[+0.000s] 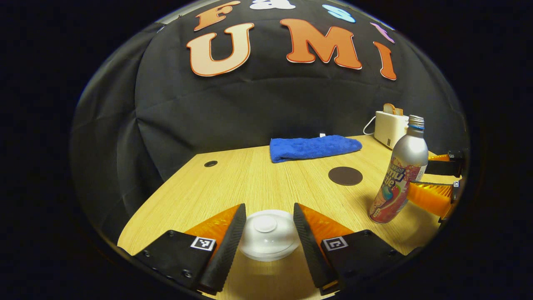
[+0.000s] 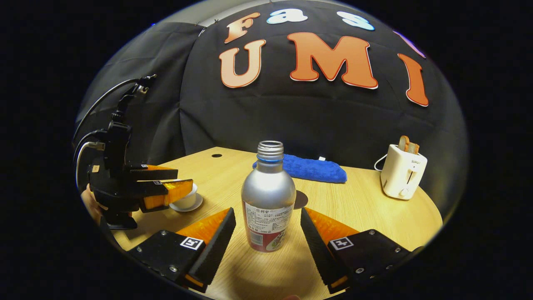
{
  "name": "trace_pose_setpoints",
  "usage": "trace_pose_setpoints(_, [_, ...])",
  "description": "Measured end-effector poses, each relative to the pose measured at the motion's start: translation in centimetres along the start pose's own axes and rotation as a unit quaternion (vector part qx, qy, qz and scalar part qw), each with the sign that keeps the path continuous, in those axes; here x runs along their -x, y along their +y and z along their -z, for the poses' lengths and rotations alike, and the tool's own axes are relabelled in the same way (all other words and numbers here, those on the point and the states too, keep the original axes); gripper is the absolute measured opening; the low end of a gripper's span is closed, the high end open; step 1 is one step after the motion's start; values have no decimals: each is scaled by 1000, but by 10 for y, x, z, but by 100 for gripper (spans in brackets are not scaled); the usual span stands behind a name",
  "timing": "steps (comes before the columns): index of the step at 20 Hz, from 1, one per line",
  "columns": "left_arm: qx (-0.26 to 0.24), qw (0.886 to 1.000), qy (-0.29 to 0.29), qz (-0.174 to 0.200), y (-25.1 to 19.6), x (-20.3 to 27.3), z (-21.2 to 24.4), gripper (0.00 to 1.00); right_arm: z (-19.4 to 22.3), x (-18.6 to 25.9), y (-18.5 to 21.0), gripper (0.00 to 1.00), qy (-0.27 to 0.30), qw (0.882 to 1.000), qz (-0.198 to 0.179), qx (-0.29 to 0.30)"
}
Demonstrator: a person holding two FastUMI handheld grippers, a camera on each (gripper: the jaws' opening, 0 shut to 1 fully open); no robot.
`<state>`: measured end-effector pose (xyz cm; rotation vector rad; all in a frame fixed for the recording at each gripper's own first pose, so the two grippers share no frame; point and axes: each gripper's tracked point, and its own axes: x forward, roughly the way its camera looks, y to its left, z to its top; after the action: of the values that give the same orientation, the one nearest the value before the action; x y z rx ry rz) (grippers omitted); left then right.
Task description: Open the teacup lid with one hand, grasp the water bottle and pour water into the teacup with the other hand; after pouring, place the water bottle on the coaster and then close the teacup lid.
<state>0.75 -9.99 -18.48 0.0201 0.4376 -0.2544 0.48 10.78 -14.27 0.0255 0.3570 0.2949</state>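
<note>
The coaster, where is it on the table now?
In the left gripper view the coaster lies flat on the table, between the blue towel behind it and the bottle to its right.

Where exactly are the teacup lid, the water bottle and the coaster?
teacup lid (image 1: 266,234), left gripper view, on its round top beside the knob.
water bottle (image 2: 268,189), right gripper view, on its silver shoulder.
coaster (image 1: 345,176), left gripper view, at its dark middle.

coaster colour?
Dark brown, plain round coaster; shows best in the left gripper view.
</note>
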Motion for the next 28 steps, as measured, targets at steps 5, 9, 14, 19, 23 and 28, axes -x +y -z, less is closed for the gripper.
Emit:
trace_pose_setpoints(5, [1, 1000, -1, -1, 2, -5, 1, 63, 5, -7, 1, 94, 7, 1000, -2, -1])
trace_pose_setpoints(9, [-2, 1000, -4, -8, 5, -5, -3, 46, 9, -10, 3, 94, 14, 1000, -7, -3])
trace_pose_setpoints(14, [5, 1000, -15, -7, 6, -6, -7, 34, 16, -15, 6, 94, 24, 1000, -11, -10])
trace_pose_setpoints(19, [13, 999, -39, -6, 6, -5, -23, 31, 22, -25, 6, 94, 43, 999, -8, -12])
trace_pose_setpoints(23, [19, 998, -57, -7, 10, 2, -36, 31, 23, -29, 9, 91, 56, 998, -8, -12])
trace_pose_setpoints(28, [26, 997, -68, -18, 26, 13, -45, 31, 19, -28, 14, 79, 69, 998, -13, 0])
